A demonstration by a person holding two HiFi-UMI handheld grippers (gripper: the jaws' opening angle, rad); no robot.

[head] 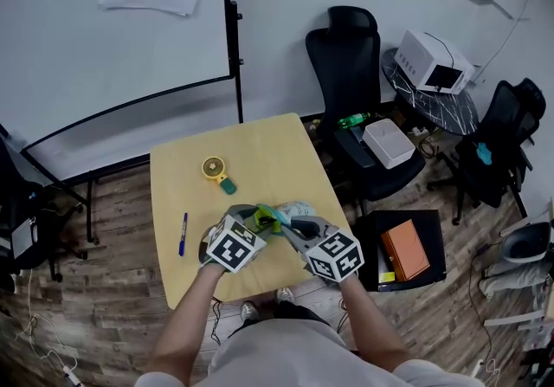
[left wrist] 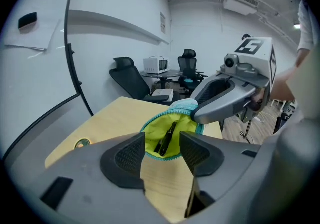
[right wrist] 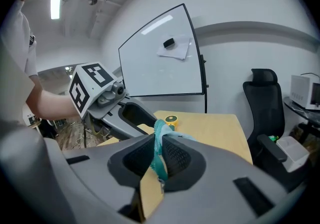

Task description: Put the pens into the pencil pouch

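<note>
The pencil pouch [head: 290, 211], teal outside and lime green inside, is held up over the near part of the wooden table [head: 260, 147]. Its mouth [left wrist: 170, 135] gapes toward my left gripper [left wrist: 162, 146], which is open with nothing between its pads. A black pen [left wrist: 166, 138] lies inside the pouch. My right gripper [right wrist: 159, 154] is shut on the pouch's teal zipper rim [right wrist: 159, 140]. In the head view the left gripper [head: 258, 219] and right gripper [head: 293, 226] meet at the pouch. A blue pen [head: 183, 234] lies on the table to the left.
A yellow round object with a green tab [head: 215, 170] sits mid-table. A whiteboard [head: 104, 39] stands behind the table. Black office chairs [head: 351, 56], a white bin [head: 389, 142] and an orange book [head: 405, 250] crowd the right side.
</note>
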